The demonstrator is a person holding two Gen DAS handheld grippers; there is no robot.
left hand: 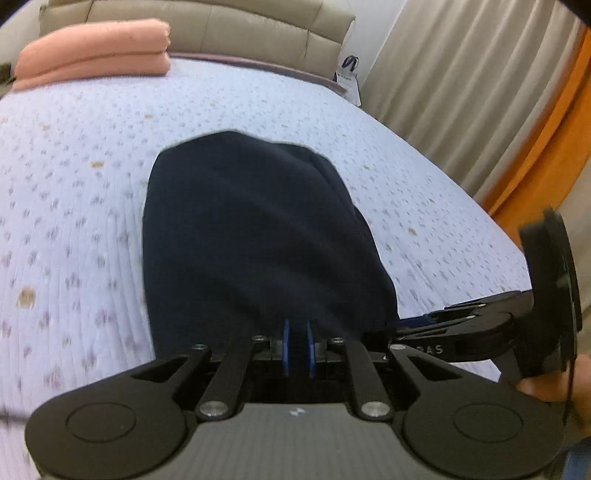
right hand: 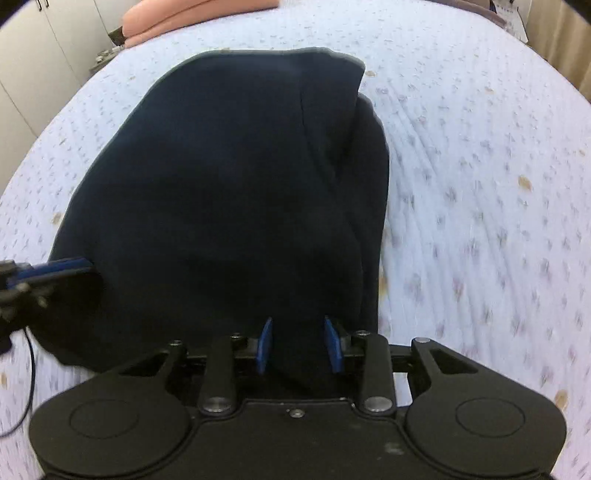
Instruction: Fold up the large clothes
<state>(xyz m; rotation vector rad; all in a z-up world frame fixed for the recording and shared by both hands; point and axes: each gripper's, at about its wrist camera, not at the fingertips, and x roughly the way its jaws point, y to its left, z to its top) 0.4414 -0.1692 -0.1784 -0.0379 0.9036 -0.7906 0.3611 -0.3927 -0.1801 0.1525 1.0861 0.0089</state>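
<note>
A dark navy garment [left hand: 251, 236] lies on the bed, partly folded, its near edge lifted toward me. My left gripper [left hand: 297, 332] has its blue pads close together, pinching the garment's near edge. My right gripper [right hand: 298, 332] has its blue pads a little wider apart, with a fold of the garment [right hand: 236, 192] between them. The right gripper also shows at the right of the left wrist view [left hand: 402, 328]. The left gripper shows at the left edge of the right wrist view [right hand: 64, 267], on the garment's left corner.
The bed has a pale lilac flowered cover [left hand: 74, 206]. A folded pink blanket [left hand: 96, 48] lies at its far end before a beige headboard [left hand: 221, 26]. Curtains [left hand: 461, 92] hang to the right; a white bag [left hand: 349, 79] stands beside the bed.
</note>
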